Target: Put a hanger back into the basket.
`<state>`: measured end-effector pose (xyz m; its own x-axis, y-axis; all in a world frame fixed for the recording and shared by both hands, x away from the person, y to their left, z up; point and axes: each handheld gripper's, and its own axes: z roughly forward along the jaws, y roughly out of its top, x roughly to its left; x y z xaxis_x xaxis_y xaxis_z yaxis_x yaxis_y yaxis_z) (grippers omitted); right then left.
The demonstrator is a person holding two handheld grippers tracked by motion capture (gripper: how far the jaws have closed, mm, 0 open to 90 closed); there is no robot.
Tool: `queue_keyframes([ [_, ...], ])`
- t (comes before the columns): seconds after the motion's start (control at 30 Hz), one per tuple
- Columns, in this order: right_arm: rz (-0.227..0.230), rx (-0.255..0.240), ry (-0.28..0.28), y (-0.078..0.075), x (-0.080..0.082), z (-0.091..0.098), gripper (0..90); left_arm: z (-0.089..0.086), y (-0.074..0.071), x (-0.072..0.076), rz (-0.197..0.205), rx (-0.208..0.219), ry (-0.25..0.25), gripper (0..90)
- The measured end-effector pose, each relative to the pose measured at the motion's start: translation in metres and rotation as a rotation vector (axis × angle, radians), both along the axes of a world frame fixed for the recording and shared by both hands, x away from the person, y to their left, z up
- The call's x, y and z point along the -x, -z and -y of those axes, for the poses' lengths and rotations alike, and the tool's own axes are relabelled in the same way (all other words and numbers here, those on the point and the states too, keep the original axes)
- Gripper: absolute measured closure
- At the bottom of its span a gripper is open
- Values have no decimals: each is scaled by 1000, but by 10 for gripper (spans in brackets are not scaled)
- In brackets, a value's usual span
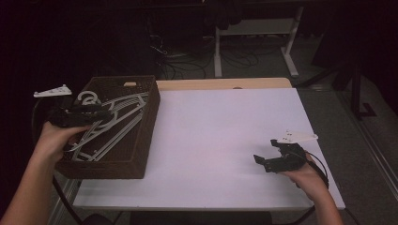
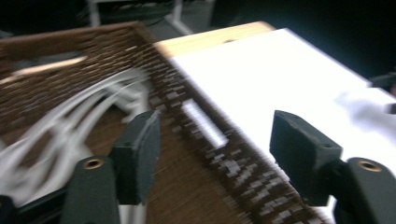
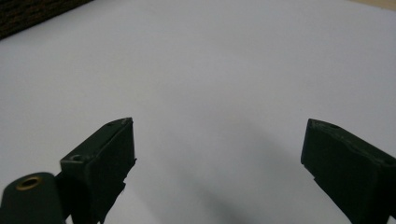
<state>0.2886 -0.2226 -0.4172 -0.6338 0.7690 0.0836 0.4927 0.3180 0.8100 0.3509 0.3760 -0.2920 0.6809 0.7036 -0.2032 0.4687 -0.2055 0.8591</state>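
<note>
Loads of open white worktop to the right of the woven basket, nothing on it. Basket's tall walls box in the tangled white hangers, so it's top access only.

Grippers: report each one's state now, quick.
Left gripper: open, holding nothing, over the wicker basket of white hangers.
Right gripper: open, empty, above the white table.

White plastic hangers are lying piled and overlapping inside the dark brown wicker basket, which is sitting at the table's left edge, hooks pointing toward its far end.
</note>
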Motion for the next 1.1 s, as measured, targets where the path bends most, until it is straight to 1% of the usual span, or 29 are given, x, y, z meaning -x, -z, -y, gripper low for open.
queue_keyframes([
  [0.07,5,-7,-9,-6,0,-1,96,16,-1,4,19,15,46,271],
  [0.17,10,-18,-26,-16,-1,-4,89,38,1,9,39,21,107,226],
  [0.2,10,-18,-26,-16,-1,-4,89,38,1,9,39,21,107,211],
  [0.23,11,-21,-30,-20,-2,-5,86,55,4,12,45,17,147,211],
  [0.27,18,-23,-41,-28,-4,-7,78,62,6,14,51,13,158,184],
  [0.3,20,-25,-44,-31,-5,-8,74,67,8,15,59,10,172,172],
  [0.37,26,-32,-55,-37,-6,-10,60,78,12,18,60,17,199,155],
  [0.47,32,-51,-74,-47,-9,-12,42,90,18,22,76,-4,221,126],
  [0.63,53,-70,-85,-62,-12,-14,30,100,29,26,83,3,243,27],
  [0.67,60,-76,-85,-64,-13,-14,30,101,31,26,77,-5,248,24],
  [0.7,64,-84,-88,-66,-14,-14,30,101,32,26,71,-22,249,6],
  [0.77,69,-86,-90,-68,-15,-15,30,101,34,27,79,-31,242,0],
  [0.93,68,-75,-96,-66,-17,-17,30,99,36,26,68,-17,251,0],
  [1.1,70,-76,-102,-66,-17,-18,30,100,38,26,63,-14,251,0],
])
